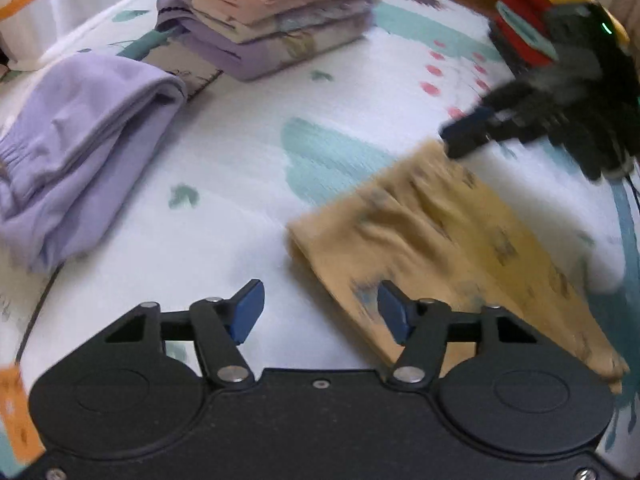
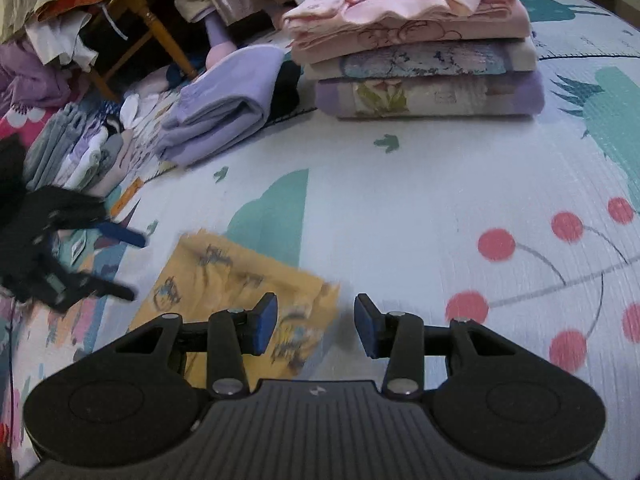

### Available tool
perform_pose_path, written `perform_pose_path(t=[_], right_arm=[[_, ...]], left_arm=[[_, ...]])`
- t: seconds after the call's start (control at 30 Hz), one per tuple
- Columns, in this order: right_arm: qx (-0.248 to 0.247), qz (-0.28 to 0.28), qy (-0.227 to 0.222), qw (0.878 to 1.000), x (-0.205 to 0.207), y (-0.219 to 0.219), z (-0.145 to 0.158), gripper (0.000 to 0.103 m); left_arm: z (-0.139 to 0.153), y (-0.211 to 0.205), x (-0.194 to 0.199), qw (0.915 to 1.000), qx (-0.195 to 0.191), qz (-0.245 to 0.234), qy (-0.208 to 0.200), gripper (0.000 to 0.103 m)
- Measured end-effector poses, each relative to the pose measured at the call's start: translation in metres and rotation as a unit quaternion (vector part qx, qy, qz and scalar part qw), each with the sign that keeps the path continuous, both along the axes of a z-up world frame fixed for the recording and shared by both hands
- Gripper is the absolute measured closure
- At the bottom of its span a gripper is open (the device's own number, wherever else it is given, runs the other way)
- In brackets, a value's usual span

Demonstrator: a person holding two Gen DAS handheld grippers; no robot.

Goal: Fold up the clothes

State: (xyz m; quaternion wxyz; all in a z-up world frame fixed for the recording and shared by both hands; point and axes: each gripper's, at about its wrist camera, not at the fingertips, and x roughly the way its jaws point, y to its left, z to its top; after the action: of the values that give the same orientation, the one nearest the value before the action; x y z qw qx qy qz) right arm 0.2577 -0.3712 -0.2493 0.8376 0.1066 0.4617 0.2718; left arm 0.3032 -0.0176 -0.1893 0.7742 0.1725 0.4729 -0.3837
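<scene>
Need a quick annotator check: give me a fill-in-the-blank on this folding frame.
1. The garment lying on the mat under both tools is ____ in colour.
2. The top item of the folded stack is ____.
3. Neither the left tool nor the right tool holds any ____.
4. The loosely folded trousers beside the stack are ____.

Missing words: yellow; pink; cloth; lilac

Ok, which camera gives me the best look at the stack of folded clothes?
The right wrist view: the stack of folded clothes faces it side-on, sharp, every layer edge and print readable. The left wrist view shows the same stack at the frame top, top layer cropped, seen from a corner.
</scene>
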Motion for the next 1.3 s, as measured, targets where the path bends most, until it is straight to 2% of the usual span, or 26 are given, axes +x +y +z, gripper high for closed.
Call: perform_pose_path(t=[0.1,0.27,0.33,0.37,0.4,0.47,0.5,0.53,0.63,0.9,0.97,1.0,1.03,1.17,1.3], right_arm=[[-0.003,0.014,-0.009,1.000,0.008,0.001,-0.002,0.059],[-0.012,0.052,-0.030,0.998,0.013,0.008,-0.003,0.058],[-0.027,0.072,-0.046,0.996,0.009,0.013,-0.002,0.058],[-0.035,0.082,-0.054,0.995,0.008,0.015,-0.002,0.059],[-0.044,0.095,-0.063,0.993,0.005,0.019,-0.002,0.064],[-0.066,0.119,-0.082,0.987,-0.001,0.026,-0.002,0.067],[-0.078,0.132,-0.093,0.984,-0.005,0.030,-0.001,0.069],[-0.084,0.139,-0.099,0.982,-0.006,0.032,-0.002,0.071],[-0.088,0.144,-0.105,0.980,-0.007,0.032,-0.002,0.073],[-0.083,0.152,-0.091,0.981,-0.003,0.030,-0.001,0.073],[-0.095,0.164,-0.102,0.977,-0.006,0.033,-0.001,0.074],[-0.101,0.169,-0.104,0.975,-0.007,0.035,0.000,0.079],[-0.103,0.176,-0.105,0.973,-0.007,0.037,0.001,0.084],[-0.137,0.199,-0.134,0.961,-0.010,0.047,0.005,0.088],[-0.173,0.173,-0.166,0.955,0.002,0.047,0.011,0.088]], left_arm=[[-0.009,-0.004,0.021,0.9998,-0.006,-0.018,0.010,0.047],[-0.013,-0.004,0.041,0.9974,-0.048,-0.032,0.044,0.047],[-0.012,-0.005,0.042,0.9965,-0.050,-0.050,0.045,0.047],[-0.011,-0.005,0.043,0.9960,-0.048,-0.061,0.045,0.047],[-0.011,-0.006,0.042,0.9954,-0.043,-0.074,0.041,0.048],[-0.010,-0.007,0.044,0.9937,-0.041,-0.094,0.046,0.054],[-0.010,-0.008,0.047,0.9925,-0.042,-0.102,0.052,0.066],[-0.009,-0.010,0.049,0.9913,-0.041,-0.112,0.056,0.069],[-0.011,-0.017,0.046,0.9866,-0.023,-0.154,0.049,0.069],[-0.012,-0.032,0.049,0.9769,0.014,-0.208,0.050,0.068],[-0.011,-0.033,0.045,0.9774,0.021,-0.206,0.043,0.070],[-0.010,-0.033,0.042,0.9771,0.023,-0.208,0.037,0.077],[-0.009,-0.035,0.037,0.9766,0.026,-0.212,0.029,0.089],[-0.005,-0.044,0.023,0.9744,0.043,-0.220,-0.016,0.092],[0.004,-0.052,0.028,0.9768,0.055,-0.197,-0.064,0.093]])
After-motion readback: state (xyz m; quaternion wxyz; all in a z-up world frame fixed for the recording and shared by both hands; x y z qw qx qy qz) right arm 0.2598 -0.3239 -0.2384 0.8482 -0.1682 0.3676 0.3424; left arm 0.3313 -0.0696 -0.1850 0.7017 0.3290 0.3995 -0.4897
